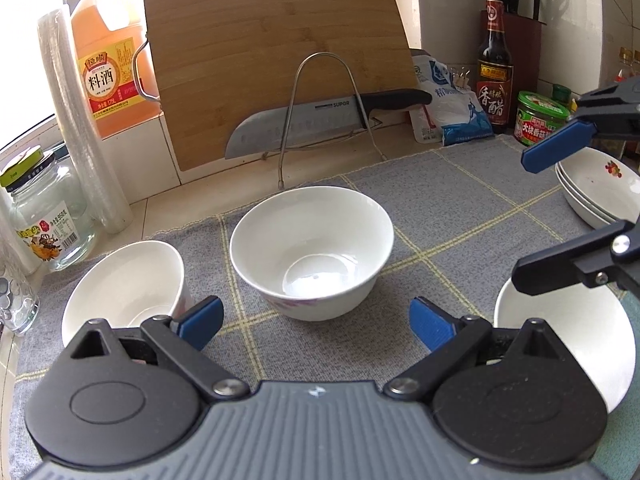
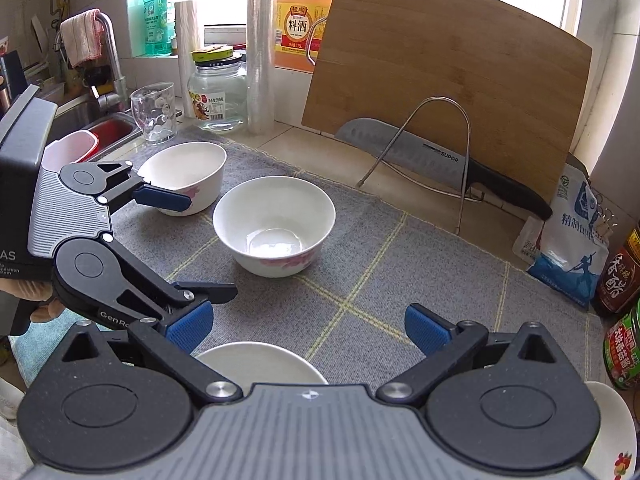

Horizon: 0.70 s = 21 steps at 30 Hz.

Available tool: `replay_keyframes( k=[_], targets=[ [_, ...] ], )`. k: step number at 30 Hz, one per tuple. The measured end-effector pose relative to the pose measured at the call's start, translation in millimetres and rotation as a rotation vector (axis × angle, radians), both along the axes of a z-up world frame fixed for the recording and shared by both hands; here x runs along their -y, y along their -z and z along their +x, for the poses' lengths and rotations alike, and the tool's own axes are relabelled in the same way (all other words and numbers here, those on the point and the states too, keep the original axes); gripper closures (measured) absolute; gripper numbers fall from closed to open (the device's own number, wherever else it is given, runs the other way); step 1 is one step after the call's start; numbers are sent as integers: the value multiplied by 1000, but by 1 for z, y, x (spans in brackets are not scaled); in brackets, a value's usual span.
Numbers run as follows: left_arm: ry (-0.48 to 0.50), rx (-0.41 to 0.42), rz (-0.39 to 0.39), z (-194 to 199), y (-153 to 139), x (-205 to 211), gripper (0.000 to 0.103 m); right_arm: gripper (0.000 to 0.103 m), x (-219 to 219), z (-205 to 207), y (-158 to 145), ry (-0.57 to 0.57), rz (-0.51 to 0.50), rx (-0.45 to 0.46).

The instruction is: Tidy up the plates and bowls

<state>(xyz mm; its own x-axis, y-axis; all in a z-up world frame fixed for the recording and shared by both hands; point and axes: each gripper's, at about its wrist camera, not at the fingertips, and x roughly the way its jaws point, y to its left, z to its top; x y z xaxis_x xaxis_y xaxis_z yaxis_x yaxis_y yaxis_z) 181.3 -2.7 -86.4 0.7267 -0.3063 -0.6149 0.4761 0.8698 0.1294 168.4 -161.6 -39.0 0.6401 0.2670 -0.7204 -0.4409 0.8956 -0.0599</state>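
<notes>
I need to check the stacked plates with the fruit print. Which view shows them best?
The left wrist view: the plates show stacked rims and print at right. The right wrist view catches only a cropped edge in the bottom corner.

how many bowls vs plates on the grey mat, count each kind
Bowls: 2, the centre bowl and the tilted bowl to its left.
Single plate: 1, the near plate under the right gripper.
Stacked plates: at least 2, the stack at the mat's right edge; the exact count is unclear.
Total: at least 5 dishes.
</notes>
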Motion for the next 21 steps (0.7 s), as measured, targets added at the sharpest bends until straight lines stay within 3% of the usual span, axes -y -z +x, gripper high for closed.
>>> replay_keyframes(
  k=[14,21],
  targets=[
    [-21,-26,-51,25,9,1,5,0,-22,69,7,-112,-2,-43],
    [-27,-35,-82,29,10,-5,12,0,-38,94,16,-182,-14,-74]
  ],
)
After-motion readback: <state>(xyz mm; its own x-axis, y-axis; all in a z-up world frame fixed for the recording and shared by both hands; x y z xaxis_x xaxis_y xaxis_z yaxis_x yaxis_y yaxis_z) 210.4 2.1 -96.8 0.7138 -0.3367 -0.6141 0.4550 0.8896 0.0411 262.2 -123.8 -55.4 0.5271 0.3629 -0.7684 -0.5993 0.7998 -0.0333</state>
